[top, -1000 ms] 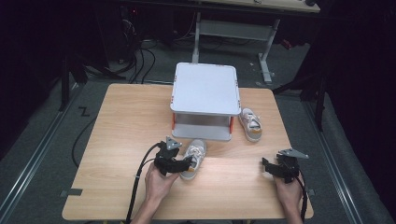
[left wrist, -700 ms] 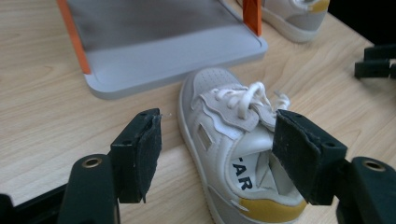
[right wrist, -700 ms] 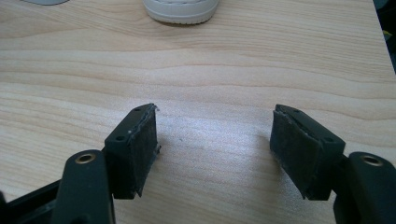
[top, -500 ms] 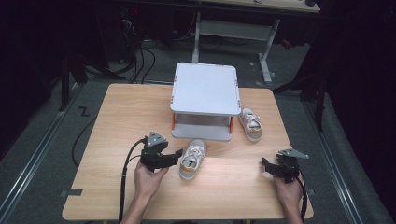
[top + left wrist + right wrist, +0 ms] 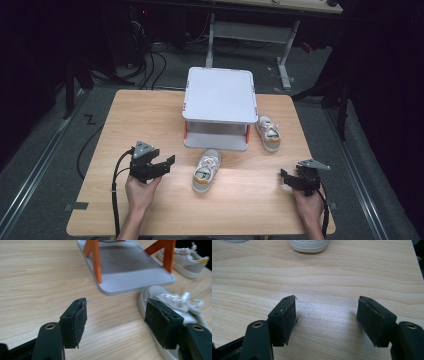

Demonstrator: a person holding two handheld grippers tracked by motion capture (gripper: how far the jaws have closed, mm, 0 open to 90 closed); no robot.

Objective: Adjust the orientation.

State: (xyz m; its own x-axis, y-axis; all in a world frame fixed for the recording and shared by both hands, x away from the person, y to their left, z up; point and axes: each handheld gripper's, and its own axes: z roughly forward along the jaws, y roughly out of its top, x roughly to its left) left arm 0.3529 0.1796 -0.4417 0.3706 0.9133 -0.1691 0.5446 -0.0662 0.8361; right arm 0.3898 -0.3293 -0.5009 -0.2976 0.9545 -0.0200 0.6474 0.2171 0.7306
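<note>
Left gripper [image 5: 167, 162]: jaws apart, nothing between, left of near shoe [image 5: 206, 171]. Near shoe: on table [image 5: 140, 120], before grey shelf [image 5: 219, 95]. Second shoe [image 5: 268, 133]: right of shelf. Right gripper [image 5: 285, 179]: jaws apart, empty.

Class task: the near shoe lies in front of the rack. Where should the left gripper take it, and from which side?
Grip the near shoe across its narrow heel end, coming from the left gripper's side. Its open jaws look wide enough for that width, and the soft collar probably gives the pads purchase.
</note>
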